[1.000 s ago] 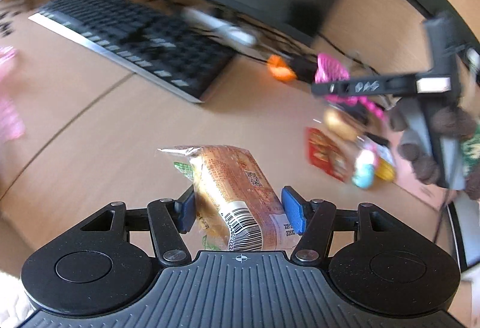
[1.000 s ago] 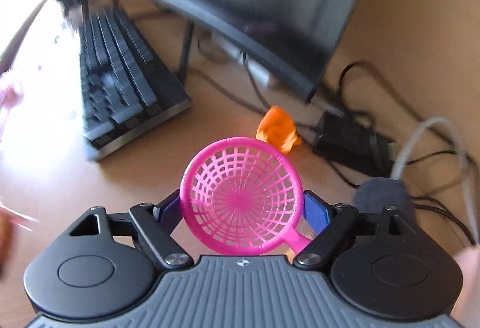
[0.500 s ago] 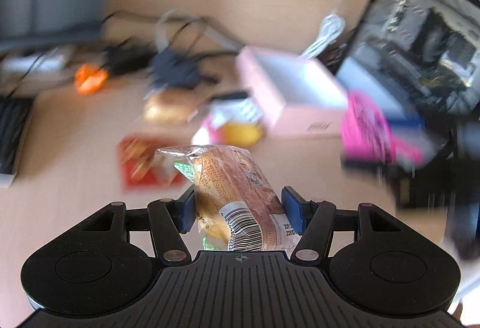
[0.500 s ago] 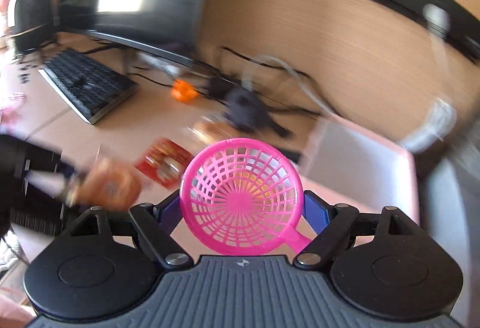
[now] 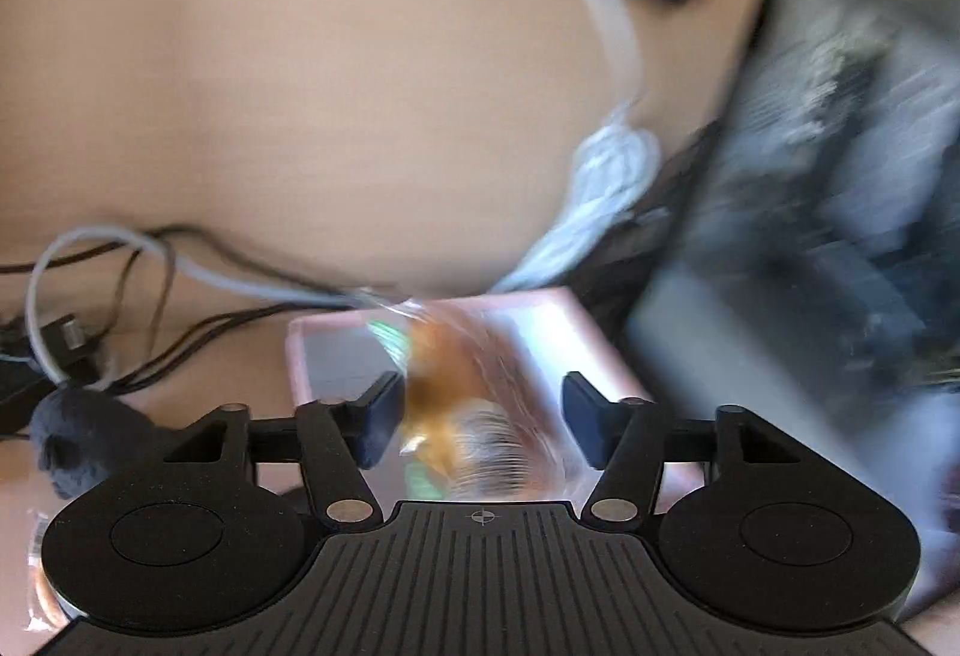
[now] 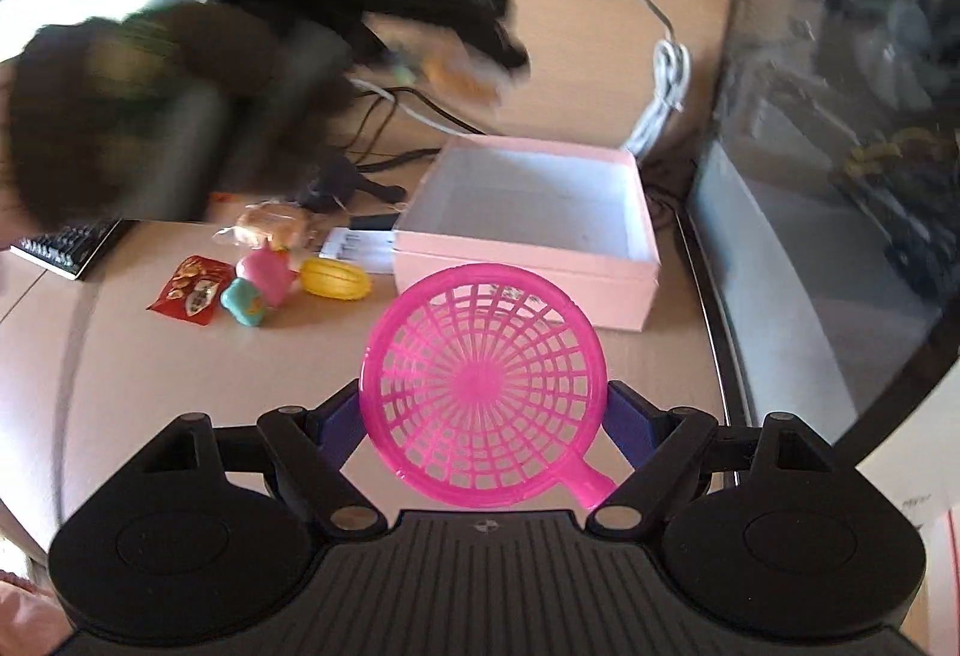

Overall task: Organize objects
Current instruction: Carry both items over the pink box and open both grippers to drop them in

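Note:
My left gripper [image 5: 483, 416] holds a clear-wrapped orange bread packet [image 5: 480, 404], blurred between its blue pads; the jaws are closing on it. It hovers over the near corner of an open pink box [image 5: 336, 350]. In the right wrist view the same packet [image 6: 450, 71] shows as a blur high above the desk, left of and beyond the pink box [image 6: 522, 266]. My right gripper [image 6: 483, 416] is shut on a round pink mesh strainer [image 6: 483, 386], held just in front of the box.
Left of the box lie a red snack packet [image 6: 192, 287], a teal and pink toy [image 6: 258, 287], a yellow toy [image 6: 336, 278] and another wrapped bun [image 6: 270, 227]. A keyboard [image 6: 66, 245] sits far left, a glass-sided computer case [image 6: 840, 146] right, cables [image 6: 660, 104] behind.
Both grippers swung right, away from the keyboard and monitor, to the pink box. Each kept its object. The left gripper now hangs over the box.

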Action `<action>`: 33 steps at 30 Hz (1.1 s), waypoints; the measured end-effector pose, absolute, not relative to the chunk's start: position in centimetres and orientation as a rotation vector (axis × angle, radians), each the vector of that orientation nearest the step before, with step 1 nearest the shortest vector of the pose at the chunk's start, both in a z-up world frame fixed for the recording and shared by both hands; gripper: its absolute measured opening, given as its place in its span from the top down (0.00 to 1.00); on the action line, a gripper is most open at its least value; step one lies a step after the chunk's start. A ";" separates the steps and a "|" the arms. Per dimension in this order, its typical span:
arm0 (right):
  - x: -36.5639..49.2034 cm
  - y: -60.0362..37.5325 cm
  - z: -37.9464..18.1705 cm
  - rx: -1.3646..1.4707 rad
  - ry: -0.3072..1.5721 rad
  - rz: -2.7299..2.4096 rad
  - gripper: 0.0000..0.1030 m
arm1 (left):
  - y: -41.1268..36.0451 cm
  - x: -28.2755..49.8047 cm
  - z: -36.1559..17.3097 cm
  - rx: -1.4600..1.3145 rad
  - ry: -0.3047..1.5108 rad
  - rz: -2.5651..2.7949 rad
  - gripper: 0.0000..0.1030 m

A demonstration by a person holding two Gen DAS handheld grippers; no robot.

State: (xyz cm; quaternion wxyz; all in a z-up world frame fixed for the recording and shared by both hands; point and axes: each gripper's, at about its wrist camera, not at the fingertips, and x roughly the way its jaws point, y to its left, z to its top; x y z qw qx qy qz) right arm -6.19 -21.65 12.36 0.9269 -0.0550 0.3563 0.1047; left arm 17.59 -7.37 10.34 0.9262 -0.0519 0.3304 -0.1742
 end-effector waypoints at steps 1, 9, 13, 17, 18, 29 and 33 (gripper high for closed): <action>-5.9 -21.8 12.2 -0.111 0.730 0.209 0.20 | -7.6 17.9 9.7 -0.126 0.680 -0.345 0.40; -4.9 -23.3 12.2 -0.098 0.702 0.226 0.20 | -4.4 13.5 9.2 -0.252 0.663 -0.327 0.40; -1.9 -24.0 14.4 -0.023 0.644 0.230 0.20 | -0.6 8.3 8.5 -0.249 0.691 -0.242 0.40; 3.9 -23.2 16.8 0.031 0.585 0.203 0.20 | 1.9 3.6 6.5 -0.207 0.761 -0.182 0.40; 5.8 -23.0 17.4 0.050 0.583 0.200 0.20 | 2.5 2.6 6.1 -0.200 0.769 -0.164 0.40; 16.2 -22.7 15.9 0.161 0.699 0.160 0.02 | 8.4 -1.8 5.3 -0.227 0.792 -0.028 0.40; 13.0 -21.8 13.6 0.069 0.708 0.168 0.02 | 7.6 -1.3 5.8 -0.175 0.779 -0.051 0.40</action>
